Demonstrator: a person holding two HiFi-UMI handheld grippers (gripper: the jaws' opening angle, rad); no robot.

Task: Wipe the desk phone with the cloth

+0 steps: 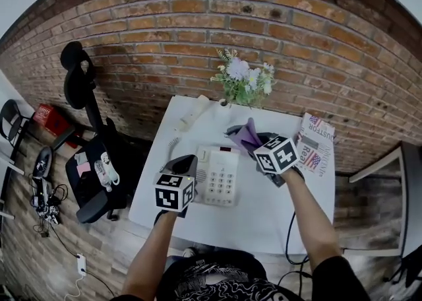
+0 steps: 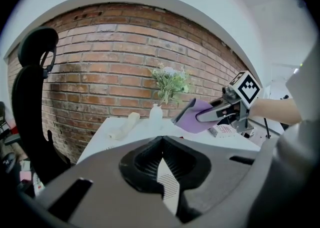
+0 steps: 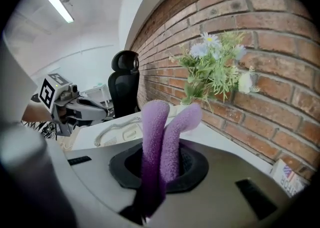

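From above, the cream desk phone [image 1: 221,175] sits mid-table on the white table [image 1: 264,217], its handset [image 1: 193,113] lying off the cradle near the brick wall. Your right gripper [image 1: 239,133] hovers just above the phone's far edge with the purple cloth [image 1: 249,136]. Your left gripper [image 1: 186,161] is beside the phone's left side.

In the left gripper view, your jaws are pressed together with nothing between them.

In the right gripper view, your jaws pinch the cloth: a fuzzy, folded piece rising in two rounded lobes, with the phone and its coiled cord [image 3: 111,126] beyond.
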